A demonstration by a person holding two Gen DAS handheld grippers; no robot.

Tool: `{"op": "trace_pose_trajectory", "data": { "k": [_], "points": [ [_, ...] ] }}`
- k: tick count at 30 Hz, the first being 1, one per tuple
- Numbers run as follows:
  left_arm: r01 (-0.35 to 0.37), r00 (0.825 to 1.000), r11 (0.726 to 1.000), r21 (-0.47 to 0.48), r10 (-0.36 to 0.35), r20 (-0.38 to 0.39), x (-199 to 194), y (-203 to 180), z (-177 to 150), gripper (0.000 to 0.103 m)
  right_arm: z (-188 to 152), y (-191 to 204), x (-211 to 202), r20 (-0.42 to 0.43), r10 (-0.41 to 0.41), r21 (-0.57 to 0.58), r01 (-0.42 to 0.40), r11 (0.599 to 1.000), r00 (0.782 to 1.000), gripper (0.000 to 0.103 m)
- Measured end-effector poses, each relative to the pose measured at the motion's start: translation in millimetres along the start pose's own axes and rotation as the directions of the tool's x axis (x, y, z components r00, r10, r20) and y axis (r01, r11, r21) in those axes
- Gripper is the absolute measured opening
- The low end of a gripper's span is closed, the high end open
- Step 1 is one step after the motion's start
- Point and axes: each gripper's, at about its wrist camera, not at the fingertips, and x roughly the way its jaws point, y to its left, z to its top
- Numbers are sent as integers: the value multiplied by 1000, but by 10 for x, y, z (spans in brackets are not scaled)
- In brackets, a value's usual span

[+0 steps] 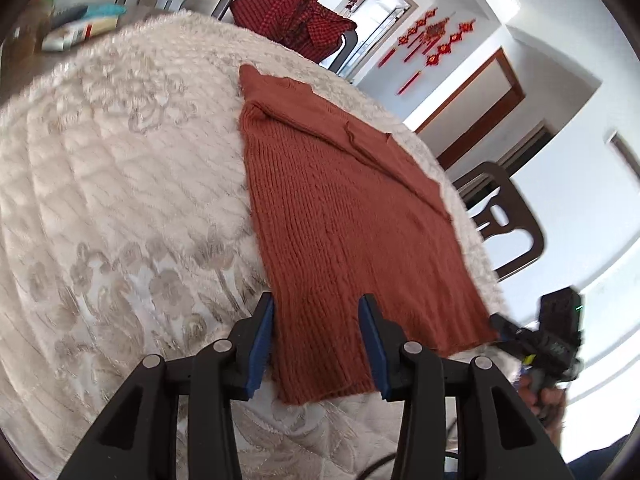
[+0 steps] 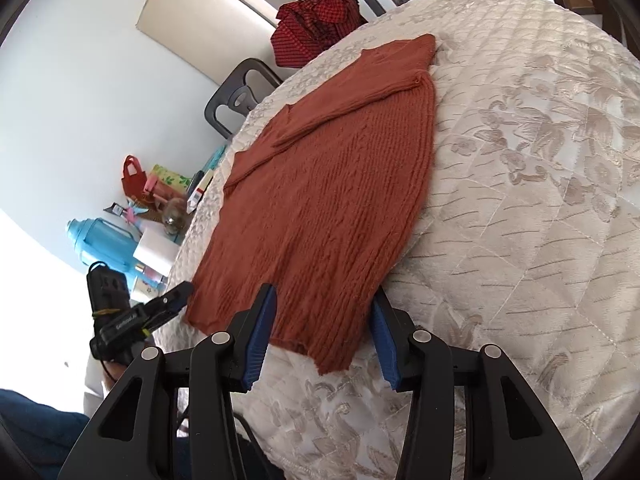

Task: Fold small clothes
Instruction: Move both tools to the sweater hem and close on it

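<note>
A rust-brown knit sweater lies flat on the cream quilted cover, its sleeves folded in across the body and its hem nearest me. My left gripper stands open, its blue pads straddling the hem's left corner without pressing on it. My right gripper is open too, with the hem's right corner lying between its pads. Each gripper also shows in the other's view: the right gripper at its hem corner, and the left gripper at the opposite corner.
A red checked garment hangs over a chair back beyond the sweater's collar. Dark chairs stand by the table's edge. A blue flask, small bags and boxes sit at one side.
</note>
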Motion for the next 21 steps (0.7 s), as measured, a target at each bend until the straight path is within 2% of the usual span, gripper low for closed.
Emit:
{"op": "trace_pose_trajectory", "data": {
  "k": [2, 4, 8, 9, 11, 13, 14, 16, 21],
  "points": [
    [31, 1000, 999, -20, -31, -4, -16, 42, -17, 43, -42, 9, -8, -3, 6, -5, -6, 1000, 1000, 46],
    [28, 1000, 1000, -10, -28, -6, -4, 14, -25, 43, -58, 21, -8, -4, 7, -7, -7, 1000, 1000, 44],
    [11, 1000, 999, 44, -10, -14, 93, -110, 6, 43, -17, -33, 96, -11, -5, 21, 5, 1000, 1000, 18],
    [10, 1000, 999, 51, -9, -15, 98, -112, 8, 42, -5, -49, 107, -7, -1, 31, 1, 1000, 1000, 15],
    [0, 1000, 999, 52, 1, -16, 114, -108, 6, 32, 6, -55, 97, 2, 4, 40, -4, 999, 1000, 15],
    [-1, 1000, 999, 38, 2, -26, 112, -50, 1, 7, -7, -47, 63, 15, -7, 30, 6, 1000, 1000, 14],
    [8, 999, 1000, 22, -7, -39, 127, -18, -3, 7, -13, -48, 41, 21, -7, 27, 6, 1000, 1000, 9],
    [29, 999, 1000, 10, -28, -26, 87, 18, -21, 7, -20, -38, -38, 44, 2, 20, -3, 1000, 999, 9],
    [110, 992, 993, 52, -113, 50, -191, -32, -36, 7, -43, -22, -306, 118, 56, 9, -58, 998, 991, 7]
  ]
}}
